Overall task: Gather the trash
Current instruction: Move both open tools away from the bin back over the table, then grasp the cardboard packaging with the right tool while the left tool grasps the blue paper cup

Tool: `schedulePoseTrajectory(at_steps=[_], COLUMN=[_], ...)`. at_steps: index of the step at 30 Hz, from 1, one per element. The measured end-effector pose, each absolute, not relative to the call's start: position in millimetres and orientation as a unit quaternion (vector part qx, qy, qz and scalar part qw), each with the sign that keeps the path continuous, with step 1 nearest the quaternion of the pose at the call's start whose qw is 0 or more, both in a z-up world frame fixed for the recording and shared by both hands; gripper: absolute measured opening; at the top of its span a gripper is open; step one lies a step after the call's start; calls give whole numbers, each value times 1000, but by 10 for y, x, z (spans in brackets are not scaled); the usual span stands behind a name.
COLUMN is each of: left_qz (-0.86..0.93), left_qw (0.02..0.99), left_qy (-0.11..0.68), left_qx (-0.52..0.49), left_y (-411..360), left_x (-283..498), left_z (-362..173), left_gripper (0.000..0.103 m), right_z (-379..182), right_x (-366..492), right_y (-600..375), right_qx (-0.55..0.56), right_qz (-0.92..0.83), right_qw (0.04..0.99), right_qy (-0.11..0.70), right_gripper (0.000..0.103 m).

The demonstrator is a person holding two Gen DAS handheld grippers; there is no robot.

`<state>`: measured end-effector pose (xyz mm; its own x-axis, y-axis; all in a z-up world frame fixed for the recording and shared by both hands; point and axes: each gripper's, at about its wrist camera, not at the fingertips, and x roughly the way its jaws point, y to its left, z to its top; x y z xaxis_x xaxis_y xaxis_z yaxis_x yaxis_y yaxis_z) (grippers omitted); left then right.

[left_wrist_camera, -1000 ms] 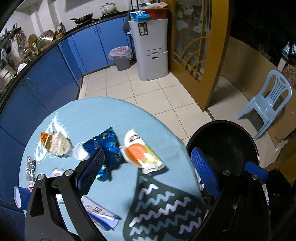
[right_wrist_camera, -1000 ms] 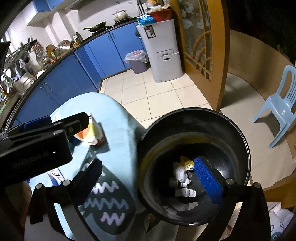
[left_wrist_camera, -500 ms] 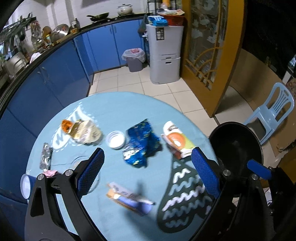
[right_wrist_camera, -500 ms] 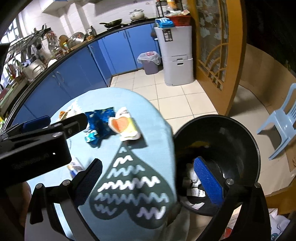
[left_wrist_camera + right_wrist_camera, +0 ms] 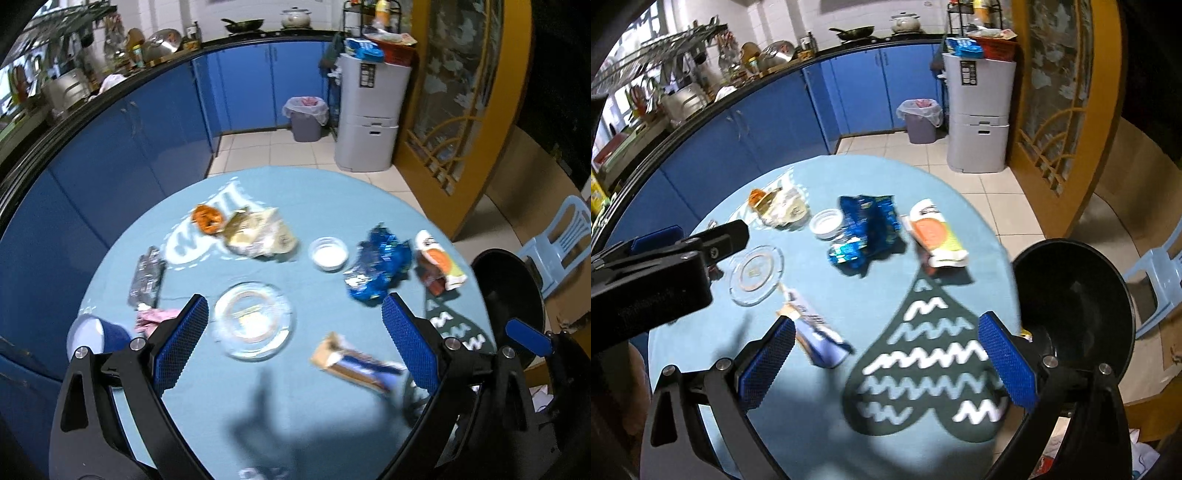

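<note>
A round table [image 5: 317, 192] with a light blue cloth holds scattered trash: a crumpled blue wrapper [image 5: 376, 266] [image 5: 866, 229], an orange and white packet [image 5: 437, 264] [image 5: 936, 236], a brown and white bar wrapper [image 5: 354, 363] [image 5: 814, 334], a clear glass dish [image 5: 255, 325] [image 5: 757, 275], a white lid [image 5: 328, 253] [image 5: 825, 223], a beige crumpled bag [image 5: 258, 236] [image 5: 783, 208], a silver wrapper [image 5: 146, 277], a blue cup [image 5: 94, 338]. A black bin [image 5: 509, 291] [image 5: 1075, 302] stands at the table's right edge. My left gripper [image 5: 295, 332] and right gripper [image 5: 886, 354] are open and empty above the table.
Blue kitchen cabinets [image 5: 147, 129] curve round the far left. A grey lined bin [image 5: 306, 118] and a white drawer unit [image 5: 369, 118] stand on the tiled floor behind. A wooden door [image 5: 461, 122] and a light blue plastic chair [image 5: 557, 240] are on the right.
Both grippers have swung left and back, from over the black bin to over the table. More of the trash on the table has come into view. Both stayed open and empty.
</note>
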<state>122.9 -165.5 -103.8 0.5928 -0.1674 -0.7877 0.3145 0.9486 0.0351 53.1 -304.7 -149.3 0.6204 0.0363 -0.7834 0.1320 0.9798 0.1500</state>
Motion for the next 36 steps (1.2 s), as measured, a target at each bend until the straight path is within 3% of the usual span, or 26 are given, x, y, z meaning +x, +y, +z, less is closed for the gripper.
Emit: schedulePoseTrajectory(at_steps=[16, 36], left_qz=[-43, -10], left_qw=[910, 875], left_qy=[408, 484], left_qx=[70, 25], left_y=[-425, 218], left_x=[1162, 1388], left_z=[-1081, -1689], left_gripper=[100, 100], right_z=[-1570, -1889], right_x=[691, 792], right_y=[-2347, -2206], right_qx=[55, 46], right_qz=[11, -8], right_qw=[890, 871], right_qy=[452, 489], right_gripper=[97, 97])
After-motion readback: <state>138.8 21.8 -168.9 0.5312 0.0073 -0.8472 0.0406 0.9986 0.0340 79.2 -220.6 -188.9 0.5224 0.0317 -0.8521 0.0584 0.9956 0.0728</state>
